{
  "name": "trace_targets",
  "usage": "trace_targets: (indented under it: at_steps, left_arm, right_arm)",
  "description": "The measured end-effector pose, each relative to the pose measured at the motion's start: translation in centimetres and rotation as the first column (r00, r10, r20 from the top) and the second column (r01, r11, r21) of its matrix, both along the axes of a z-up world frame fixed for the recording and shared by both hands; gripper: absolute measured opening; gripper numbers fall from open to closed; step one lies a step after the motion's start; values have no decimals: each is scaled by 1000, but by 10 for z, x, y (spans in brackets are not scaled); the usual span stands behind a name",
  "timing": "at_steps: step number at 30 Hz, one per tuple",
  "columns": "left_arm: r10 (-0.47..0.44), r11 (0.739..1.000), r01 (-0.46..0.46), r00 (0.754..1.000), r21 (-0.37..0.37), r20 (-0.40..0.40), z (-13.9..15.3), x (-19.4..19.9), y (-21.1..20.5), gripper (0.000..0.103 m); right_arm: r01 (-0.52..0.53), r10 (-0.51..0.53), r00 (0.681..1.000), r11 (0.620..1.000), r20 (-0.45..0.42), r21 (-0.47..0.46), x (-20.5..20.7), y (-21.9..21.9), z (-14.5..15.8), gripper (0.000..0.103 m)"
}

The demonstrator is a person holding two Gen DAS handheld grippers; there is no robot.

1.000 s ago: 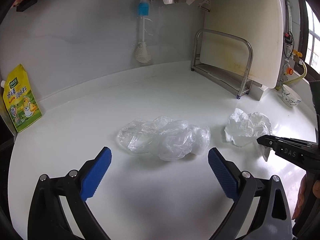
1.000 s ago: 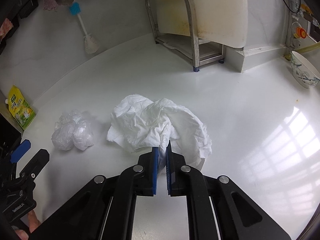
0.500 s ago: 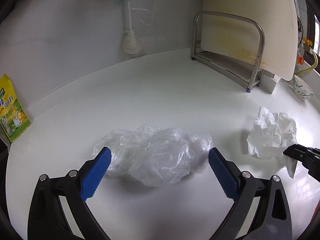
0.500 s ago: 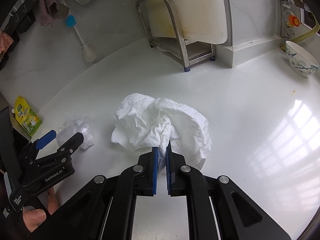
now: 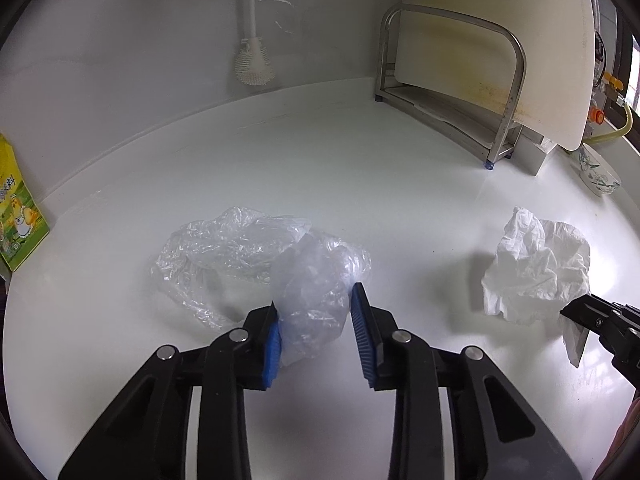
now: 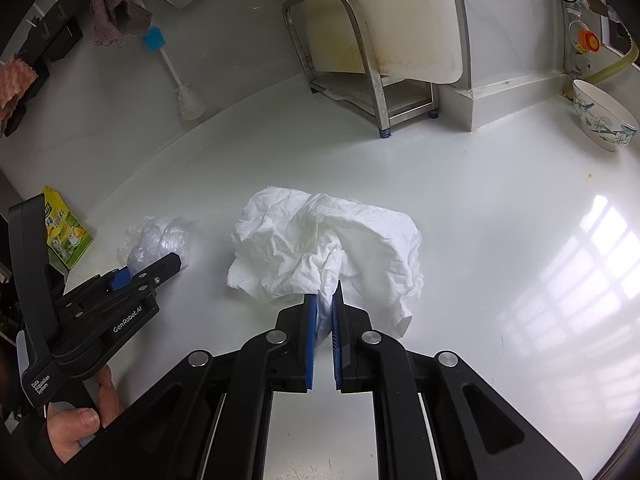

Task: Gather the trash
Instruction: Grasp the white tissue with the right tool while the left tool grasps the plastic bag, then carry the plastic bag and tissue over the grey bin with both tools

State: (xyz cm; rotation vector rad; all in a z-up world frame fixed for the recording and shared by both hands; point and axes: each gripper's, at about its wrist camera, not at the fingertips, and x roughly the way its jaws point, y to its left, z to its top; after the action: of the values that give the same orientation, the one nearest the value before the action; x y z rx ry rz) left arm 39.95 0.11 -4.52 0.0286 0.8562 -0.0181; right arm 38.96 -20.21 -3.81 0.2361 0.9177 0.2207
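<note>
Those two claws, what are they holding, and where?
Right claw pinches the white tissue at its near edge; left claw is closing around the clear plastic's near end.

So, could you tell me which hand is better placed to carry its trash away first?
Right: the right gripper is already shut on the white tissue, while the left gripper is closing around the clear plastic bag.

Crumpled clear plastic [image 5: 256,256], white tissue [image 6: 328,248]

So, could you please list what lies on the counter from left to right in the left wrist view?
Yellow packet → clear plastic bag → crumpled white tissue → patterned bowl.
</note>
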Motion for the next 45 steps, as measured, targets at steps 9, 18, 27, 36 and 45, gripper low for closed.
trace_targets:
  at_steps: [9,18,27,36,45]
  left_arm:
    - [13,1000,-14,999,13,42,21,-58,2,30]
    - [-19,1000,20,997,-11,72,51,-138,6,30]
    - [-126,990,131,987,-48,97,67,-238,-15,30]
    - [-252,965,259,960,-37,123,59,-343,-47,31]
    - [-316,947,318,948,-52,37,21,-397,-79,32]
  right_arm:
    - [19,-19,1000,1000,7,-2,-47,-4,24,7]
    - [37,-36,998,999,44,-11,-128,4,45,7]
    - [100,-101,993,995,69,16,-233,-12,49,7]
    - [202,-204,976,979,69,36,-352,-36,32,7]
    - [229,-228,973,973,33,-27,-429,-37,-4,7]
